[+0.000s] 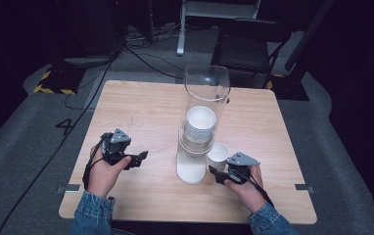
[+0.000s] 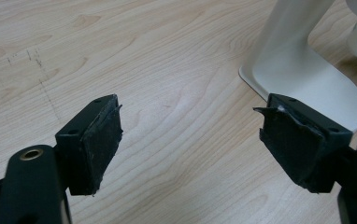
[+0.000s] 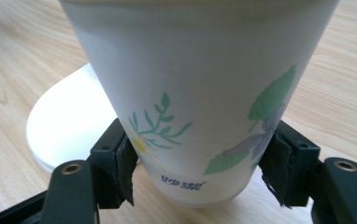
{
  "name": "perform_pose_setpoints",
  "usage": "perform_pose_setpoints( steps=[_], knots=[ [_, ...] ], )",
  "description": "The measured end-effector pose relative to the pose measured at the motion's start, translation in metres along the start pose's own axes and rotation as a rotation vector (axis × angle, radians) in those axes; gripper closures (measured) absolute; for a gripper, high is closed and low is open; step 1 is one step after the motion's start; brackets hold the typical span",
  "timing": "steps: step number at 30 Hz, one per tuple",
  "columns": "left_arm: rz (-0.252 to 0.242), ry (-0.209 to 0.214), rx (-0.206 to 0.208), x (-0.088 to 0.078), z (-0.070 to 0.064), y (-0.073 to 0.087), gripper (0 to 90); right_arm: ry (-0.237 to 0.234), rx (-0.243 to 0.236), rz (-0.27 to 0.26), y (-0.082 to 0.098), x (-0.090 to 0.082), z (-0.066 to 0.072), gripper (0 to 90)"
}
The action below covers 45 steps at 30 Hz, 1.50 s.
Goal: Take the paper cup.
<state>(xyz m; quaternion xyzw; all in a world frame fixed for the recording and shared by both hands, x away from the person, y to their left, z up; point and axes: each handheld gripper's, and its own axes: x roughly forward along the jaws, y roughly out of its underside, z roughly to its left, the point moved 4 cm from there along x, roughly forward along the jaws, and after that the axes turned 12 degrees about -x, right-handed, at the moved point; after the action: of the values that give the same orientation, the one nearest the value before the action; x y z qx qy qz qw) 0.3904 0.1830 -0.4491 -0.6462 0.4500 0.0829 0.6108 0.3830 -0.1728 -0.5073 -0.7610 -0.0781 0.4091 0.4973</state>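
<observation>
Right gripper (image 3: 200, 172) clamping low on paper cup (image 3: 200, 93), flower print, cup sitting just beside white dispenser base (image 1: 191, 171), toward table's (image 1: 141, 105) near edge. Left gripper (image 2: 190, 140) hanging wide open over bare wood, holding nothing, near-left area.

place: a lab or recording studio, not a home
table (image 1: 141, 112): lone pale wood, on grey carpet
behind the table: black folding chair (image 1: 251, 46), white stand's foot (image 1: 214, 10), loose cables (image 1: 146, 58)
left of the table: yellow-black hazard tape (image 1: 53, 83)
surroundings: dark
</observation>
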Motion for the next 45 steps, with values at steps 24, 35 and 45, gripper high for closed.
perform_pose_setpoints(
  steps=[24, 35, 45],
  knots=[
    [0.009, -0.015, -0.022, -0.005, 0.006, 0.009, 20.7, 0.125, 0.158, -0.085, -0.004, -0.027, -0.095, 34.7],
    [0.033, -0.011, -0.012, -0.011, 0.010, 0.019, 17.8, 0.174, 0.154, -0.059, 0.004, -0.027, -0.125, 34.7],
    [0.054, -0.006, -0.012, -0.018, 0.013, 0.030, 16.4, 0.160, 0.166, -0.006, 0.015, -0.007, -0.135, 34.6]
  ],
)
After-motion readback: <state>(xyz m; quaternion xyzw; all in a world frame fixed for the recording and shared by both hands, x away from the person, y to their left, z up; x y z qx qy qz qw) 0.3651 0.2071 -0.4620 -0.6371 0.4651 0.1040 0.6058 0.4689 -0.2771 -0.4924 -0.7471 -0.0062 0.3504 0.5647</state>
